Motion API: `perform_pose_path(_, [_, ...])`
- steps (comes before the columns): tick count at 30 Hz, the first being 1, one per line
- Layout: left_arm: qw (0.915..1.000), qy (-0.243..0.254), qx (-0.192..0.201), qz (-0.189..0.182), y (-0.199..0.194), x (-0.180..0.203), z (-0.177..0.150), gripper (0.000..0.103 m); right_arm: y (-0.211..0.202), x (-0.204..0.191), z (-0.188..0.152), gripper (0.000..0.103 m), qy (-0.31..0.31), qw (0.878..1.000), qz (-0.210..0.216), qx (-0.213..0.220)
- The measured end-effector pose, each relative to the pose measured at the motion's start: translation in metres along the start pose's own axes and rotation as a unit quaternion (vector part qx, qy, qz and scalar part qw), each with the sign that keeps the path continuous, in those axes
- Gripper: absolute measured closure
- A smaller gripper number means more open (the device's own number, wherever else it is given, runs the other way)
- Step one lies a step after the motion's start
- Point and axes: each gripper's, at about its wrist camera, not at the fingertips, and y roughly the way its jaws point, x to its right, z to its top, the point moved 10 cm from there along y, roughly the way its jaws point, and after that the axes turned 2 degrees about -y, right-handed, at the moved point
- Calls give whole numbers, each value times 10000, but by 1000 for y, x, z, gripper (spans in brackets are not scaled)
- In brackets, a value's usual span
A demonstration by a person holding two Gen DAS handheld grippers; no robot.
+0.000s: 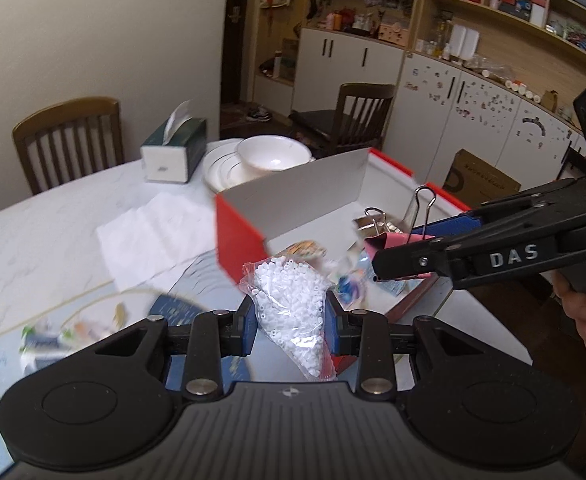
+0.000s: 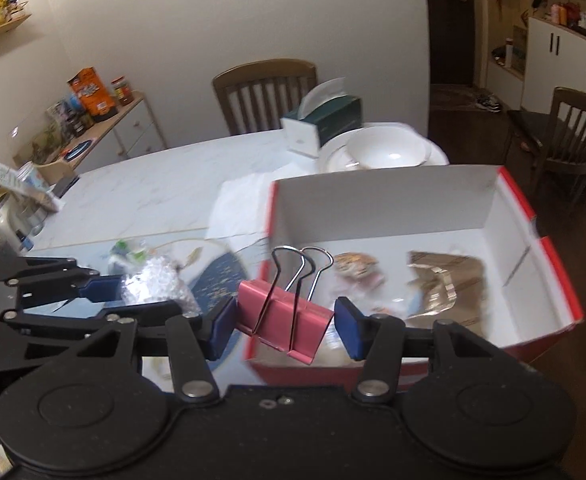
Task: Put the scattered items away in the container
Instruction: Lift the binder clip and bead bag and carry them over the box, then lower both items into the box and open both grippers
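Note:
My left gripper (image 1: 291, 318) is shut on a clear bag of white beads (image 1: 293, 304), held in the air just before the near corner of the red box (image 1: 239, 236). My right gripper (image 2: 285, 322) is shut on a pink binder clip (image 2: 283, 318), its wire handles pointing up, above the near wall of the red box (image 2: 549, 264). In the left wrist view the right gripper (image 1: 403, 268) comes in from the right over the box with the pink clip (image 1: 385, 240). The left gripper (image 2: 105, 290) with the bead bag (image 2: 157, 284) shows at the left of the right wrist view. Several packets (image 2: 445, 280) lie inside the box.
On the white marble table (image 2: 153, 184) stand a green tissue box (image 2: 325, 120), stacked white bowls and plates (image 2: 389, 148) and a paper napkin (image 2: 239, 204). A blue mat (image 2: 217, 280) with small scattered packets (image 1: 41, 340) lies nearer. Wooden chairs (image 1: 69, 136) stand around the table.

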Motion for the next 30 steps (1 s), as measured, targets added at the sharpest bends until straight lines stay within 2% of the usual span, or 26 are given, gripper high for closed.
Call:
perform_pose_path(8, [9995,265,32,-152,29,30,29,72,2,42,2,50,44,9998,-200,-38])
perform_pose_path(16, [9989,403,-192,-160,72,39,51,71,13,70,1,50,-12,9995,-253,-214])
perform_pose_path(23, [9979,522,-380,-91,111,41,68,71,28,78,-3,50,-180,9987,-159,-441])
perform_pose_path(30, [9940,765,-777,47,156,41,69,71,42,76,-6,50,-398,9972,-49,-638])
